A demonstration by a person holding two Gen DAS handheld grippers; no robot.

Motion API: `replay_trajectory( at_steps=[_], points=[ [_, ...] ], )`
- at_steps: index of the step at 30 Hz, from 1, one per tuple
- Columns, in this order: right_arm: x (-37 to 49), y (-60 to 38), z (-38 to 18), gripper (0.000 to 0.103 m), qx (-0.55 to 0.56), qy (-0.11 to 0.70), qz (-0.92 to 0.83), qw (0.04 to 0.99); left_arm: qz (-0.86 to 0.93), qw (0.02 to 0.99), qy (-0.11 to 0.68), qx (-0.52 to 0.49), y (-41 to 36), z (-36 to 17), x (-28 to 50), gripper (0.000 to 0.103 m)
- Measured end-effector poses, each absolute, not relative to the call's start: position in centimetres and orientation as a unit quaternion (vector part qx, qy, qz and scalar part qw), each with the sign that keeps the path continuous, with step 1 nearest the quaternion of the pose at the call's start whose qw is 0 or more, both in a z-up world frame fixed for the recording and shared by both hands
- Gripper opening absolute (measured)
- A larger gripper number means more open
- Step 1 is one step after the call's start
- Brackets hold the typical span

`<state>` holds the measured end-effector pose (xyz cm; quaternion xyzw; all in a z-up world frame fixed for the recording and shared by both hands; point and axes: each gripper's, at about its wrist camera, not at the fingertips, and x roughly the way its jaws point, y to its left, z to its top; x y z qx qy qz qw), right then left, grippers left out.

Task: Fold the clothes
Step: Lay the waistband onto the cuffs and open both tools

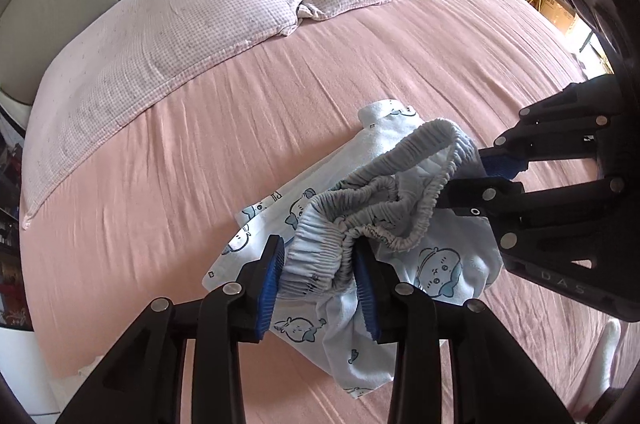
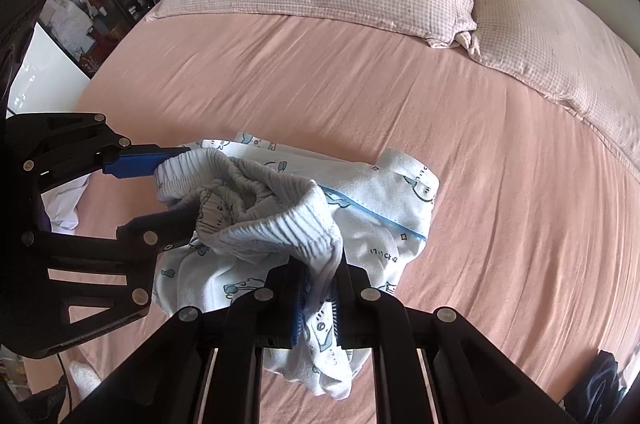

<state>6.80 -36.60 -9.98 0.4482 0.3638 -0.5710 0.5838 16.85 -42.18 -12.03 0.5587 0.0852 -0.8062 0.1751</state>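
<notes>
— Pale blue cotton with little cartoon faces: a pair of shorts (image 1: 400, 224), bunched on the pink bed sheet (image 1: 200, 152) near the foot of the bed, well short of the pillows (image 1: 192, 8).

— Who has it?

— Both. The left gripper (image 1: 320, 280) has its blue pads (image 1: 272, 276) partly apart with a thick gather of the elastic waistband (image 1: 384, 192) pressed between them. The right gripper (image 2: 318, 288) is pinched nearly closed on the opposite side of the same band.

— So which step is this?

— Laying out, I'd say — the waist is held at two points, the legs already lie on the sheet, and no fold is made yet.

— And next?

— Probably draw the two grips apart so the band goes taut, then set it down flat. The left hold looks loose, so the gather could slip out.
</notes>
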Motion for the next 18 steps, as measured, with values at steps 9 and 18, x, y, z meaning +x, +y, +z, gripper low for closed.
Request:
replay_trajectory(
  at_steps=[9,18],
  points=[
    [5.4,-37.8,-12.2,0.009,0.466,0.355,-0.575,0.571,-0.789,0.192,0.107,0.573,-44.8,-13.9,17.0,0.037],
    [4.7,-37.9,-12.5,0.009,0.456,0.319,-0.596,0.578,-0.783,0.208,0.184,0.557,-47.4,-14.3,19.3,0.037]
  ],
)
